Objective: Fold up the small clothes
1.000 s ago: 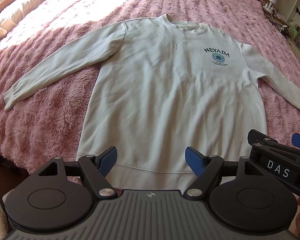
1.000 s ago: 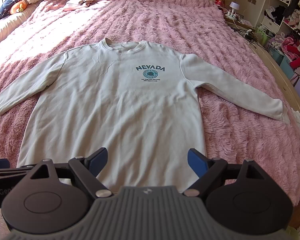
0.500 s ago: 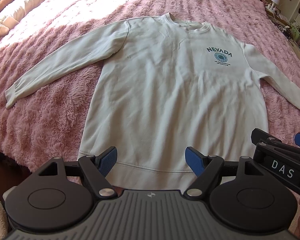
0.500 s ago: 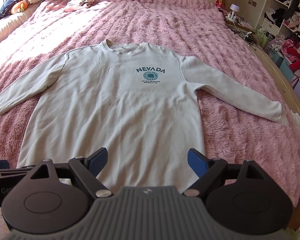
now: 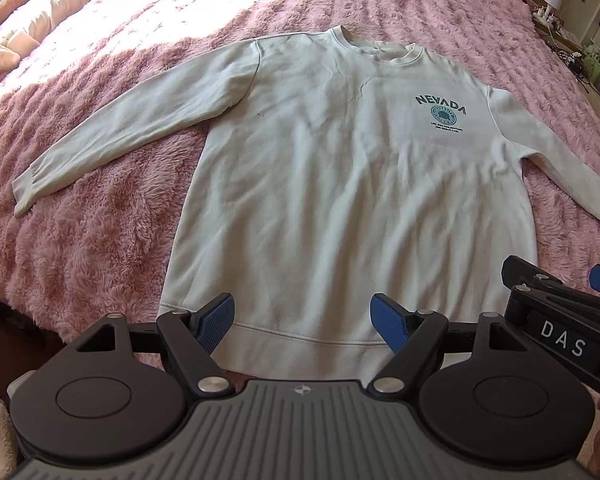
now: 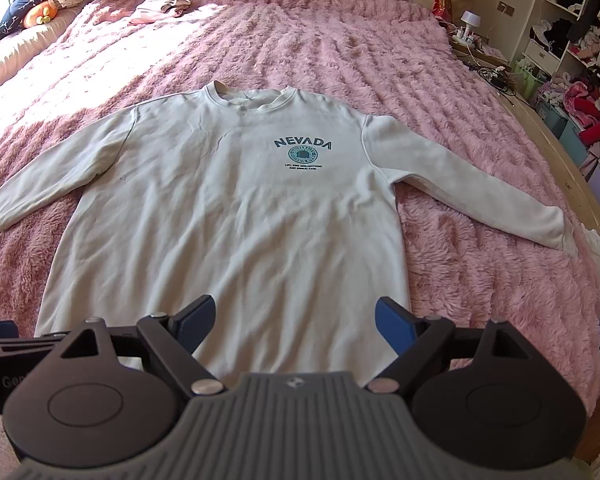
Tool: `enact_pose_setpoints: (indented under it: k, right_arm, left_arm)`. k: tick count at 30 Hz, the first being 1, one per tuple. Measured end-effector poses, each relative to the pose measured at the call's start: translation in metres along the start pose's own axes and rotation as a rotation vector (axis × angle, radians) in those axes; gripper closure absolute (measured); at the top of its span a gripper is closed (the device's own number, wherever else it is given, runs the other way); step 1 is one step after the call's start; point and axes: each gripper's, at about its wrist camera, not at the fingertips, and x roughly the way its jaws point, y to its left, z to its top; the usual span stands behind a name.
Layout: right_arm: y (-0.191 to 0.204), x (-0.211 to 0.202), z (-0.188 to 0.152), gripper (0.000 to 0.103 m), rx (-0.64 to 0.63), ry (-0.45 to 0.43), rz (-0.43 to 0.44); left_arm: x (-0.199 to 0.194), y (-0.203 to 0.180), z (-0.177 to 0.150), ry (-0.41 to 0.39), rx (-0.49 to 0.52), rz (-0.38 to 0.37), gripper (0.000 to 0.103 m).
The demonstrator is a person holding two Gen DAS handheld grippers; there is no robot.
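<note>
Pale mint-grey cotton, long sleeves, "NEVADA" print on the chest: that's the sweatshirt [image 5: 352, 184] I'm working with, lying flat and face up on the fluffy pink bedspread [image 5: 100, 240]. Collar is up at 12 o'clock, hem down at 6 o'clock right in front of my tongs. Both sleeves are spread out to the sides and angle down toward the hem; one cuff [image 5: 24, 196] sits around 9 o'clock in the left wrist view, the other cuff [image 6: 560, 232] around 3 o'clock in the right wrist view. A few soft wrinkles run down the body, otherwise it's pretty smooth.

My left gripper [image 5: 302, 322] is released, blue pads wide apart, hovering over the hem band with nothing between them. I can't tell whether the pads actually touch the fabric. Same deal on the right gripper [image 6: 294, 322]: spread wide, empty, over the lower part of the shirt nearer its right side seam. The two tools are side by side; in the left view the right one pokes in at about 4 o'clock.

Background stuff: a small bundle of pinkish clothes [image 6: 162, 6] sits far up the bed near 11 o'clock, pillows [image 6: 24, 10] are along the left edge, and messy open shelves [image 6: 572, 32] are off at 2 o'clock with a little white lamp [image 6: 470, 24] beside them.
</note>
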Motion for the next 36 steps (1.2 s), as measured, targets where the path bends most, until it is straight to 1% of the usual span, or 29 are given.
enact_pose_setpoints:
  k: [27, 36]
  right_arm:
    - [-0.0011, -0.0011, -0.0001, 0.020, 0.003, 0.001, -0.001]
    - [-0.0025, -0.0002, -0.0008, 0.020, 0.007, 0.006, 0.000]
  left_arm:
    - [-0.0011, -0.0016, 0.0004, 0.007, -0.002, -0.001, 0.012]
    - [-0.0011, -0.0043, 0.0001, -0.002, 0.004, -0.005, 0.012]
